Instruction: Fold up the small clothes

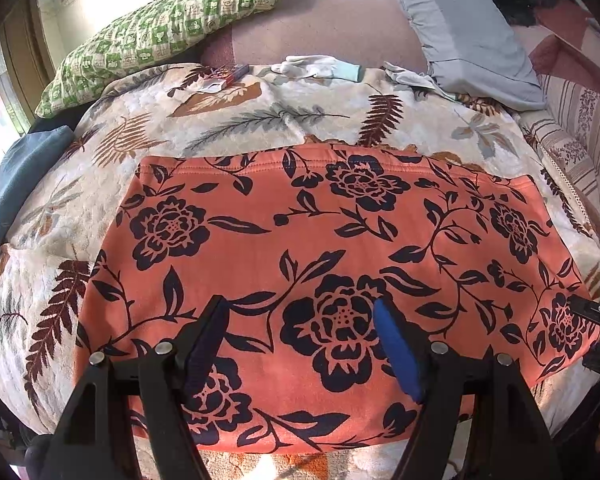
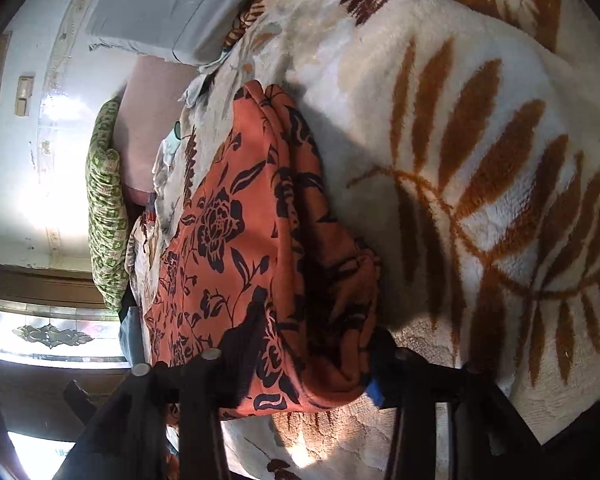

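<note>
An orange garment with a black flower print (image 1: pixel 300 256) lies flat on the leaf-patterned blanket (image 1: pixel 228 120). My left gripper (image 1: pixel 304 348) hovers open above its near middle, blue-padded fingers (image 1: pixel 398 354) apart and empty. My right gripper shows at the garment's right edge (image 1: pixel 592 328). In the right wrist view the right gripper (image 2: pixel 312 344) has its jaws around the bunched right edge of the garment (image 2: pixel 236 232), the cloth filling the gap between the fingers; the view is rolled sideways.
A green checked pillow (image 1: pixel 164 28) and a grey pillow (image 1: pixel 460 28) lie at the head of the bed. White socks (image 1: pixel 316 66) and a small red box (image 1: pixel 228 74) lie beyond the garment. A blue cloth (image 1: pixel 16 188) lies at the left.
</note>
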`<state>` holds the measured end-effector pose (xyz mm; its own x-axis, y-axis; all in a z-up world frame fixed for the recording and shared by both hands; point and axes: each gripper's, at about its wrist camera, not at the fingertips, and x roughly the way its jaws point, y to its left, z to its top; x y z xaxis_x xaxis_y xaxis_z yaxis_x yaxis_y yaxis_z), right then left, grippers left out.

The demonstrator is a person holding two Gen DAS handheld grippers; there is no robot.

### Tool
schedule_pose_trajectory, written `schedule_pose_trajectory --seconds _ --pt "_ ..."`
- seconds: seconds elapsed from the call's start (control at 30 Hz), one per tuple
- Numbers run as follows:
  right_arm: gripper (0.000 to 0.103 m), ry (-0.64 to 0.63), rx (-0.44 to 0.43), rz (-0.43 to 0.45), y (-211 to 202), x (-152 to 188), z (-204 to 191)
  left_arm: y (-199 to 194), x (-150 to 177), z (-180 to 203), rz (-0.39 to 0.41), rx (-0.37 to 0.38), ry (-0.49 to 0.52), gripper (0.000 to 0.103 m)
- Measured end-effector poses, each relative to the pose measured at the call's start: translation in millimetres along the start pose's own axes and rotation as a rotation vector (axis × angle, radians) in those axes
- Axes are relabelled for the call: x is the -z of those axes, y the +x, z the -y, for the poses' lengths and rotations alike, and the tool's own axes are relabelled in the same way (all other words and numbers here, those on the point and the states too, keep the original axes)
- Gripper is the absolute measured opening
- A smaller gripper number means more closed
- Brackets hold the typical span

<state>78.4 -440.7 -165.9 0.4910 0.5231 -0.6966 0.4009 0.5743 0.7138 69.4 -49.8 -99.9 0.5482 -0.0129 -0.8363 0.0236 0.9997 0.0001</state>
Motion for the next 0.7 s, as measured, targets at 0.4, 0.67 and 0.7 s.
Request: schedule_pose_trajectory --seconds 0.4,0.67,0.7 --pt "0.058 -0.012 -0.021 0.009 -0.2 0.4 2.7 -0.6 -0.4 -0.6 0.001 -0.004 0.006 0.075" --pt "0.037 -0.017 -0.007 0.006 -2.3 1.9 8.2 -0.4 2.0 -0.5 0.009 -0.038 0.017 0.076" --pt "0.035 -0.015 -0.008 0.004 -2.2 1.4 10.3 5.7 4.3 0.1 -0.008 -0.070 0.032 0.079"
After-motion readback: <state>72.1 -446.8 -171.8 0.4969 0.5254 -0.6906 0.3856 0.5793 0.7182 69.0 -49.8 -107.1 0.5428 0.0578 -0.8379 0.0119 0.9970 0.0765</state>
